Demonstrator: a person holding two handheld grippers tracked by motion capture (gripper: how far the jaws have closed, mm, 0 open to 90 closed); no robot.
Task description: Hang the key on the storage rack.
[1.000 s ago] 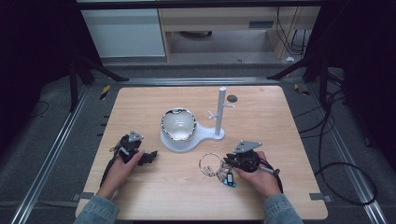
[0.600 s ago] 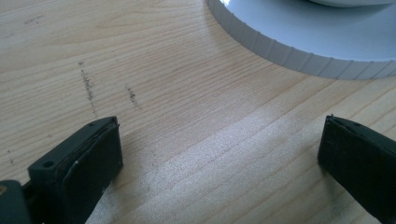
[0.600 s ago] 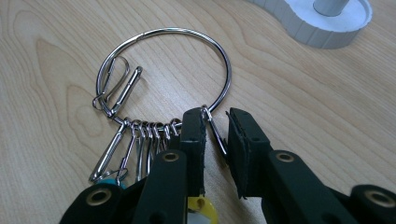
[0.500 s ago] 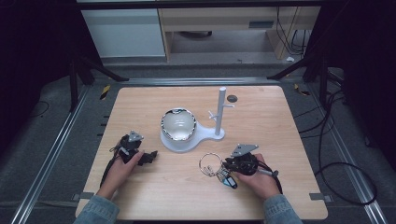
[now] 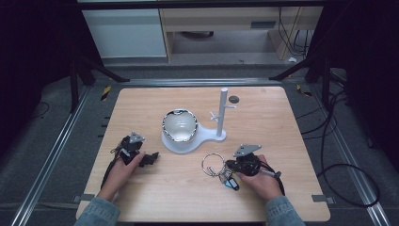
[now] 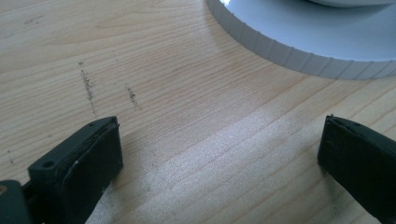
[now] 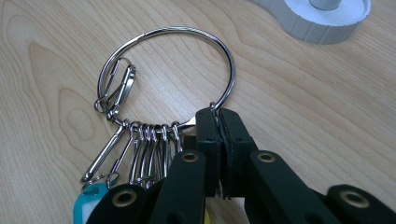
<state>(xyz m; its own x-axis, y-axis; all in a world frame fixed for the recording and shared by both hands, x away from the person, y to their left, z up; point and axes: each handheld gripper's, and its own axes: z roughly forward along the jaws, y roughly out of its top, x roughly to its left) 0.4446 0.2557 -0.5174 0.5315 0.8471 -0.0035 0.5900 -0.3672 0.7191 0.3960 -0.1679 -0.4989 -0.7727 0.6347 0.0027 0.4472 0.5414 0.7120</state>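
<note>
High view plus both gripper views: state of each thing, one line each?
Left gripper: open, empty, low over the wooden table.
Right gripper: shut on large metal key ring.
Key ring: flat on the table, clips and tags bunched.
White stand with post: upright, pegs bare.
Shiny bowl: sits on stand base.

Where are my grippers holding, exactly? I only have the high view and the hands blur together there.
Observer: The right gripper is shut on the key ring, pinching the wire at its near edge.
Operator: Anything hanging off that ring?
Observer: A row of metal snap clips, with a blue tag at the bottom left of the right gripper view.
Operator: And the left one?
Observer: The left gripper is open over bare table, with nothing between the jaws.
Operator: Is it near the stand?
Observer: The white stand base, with a ribbed edge, lies just ahead.
</note>
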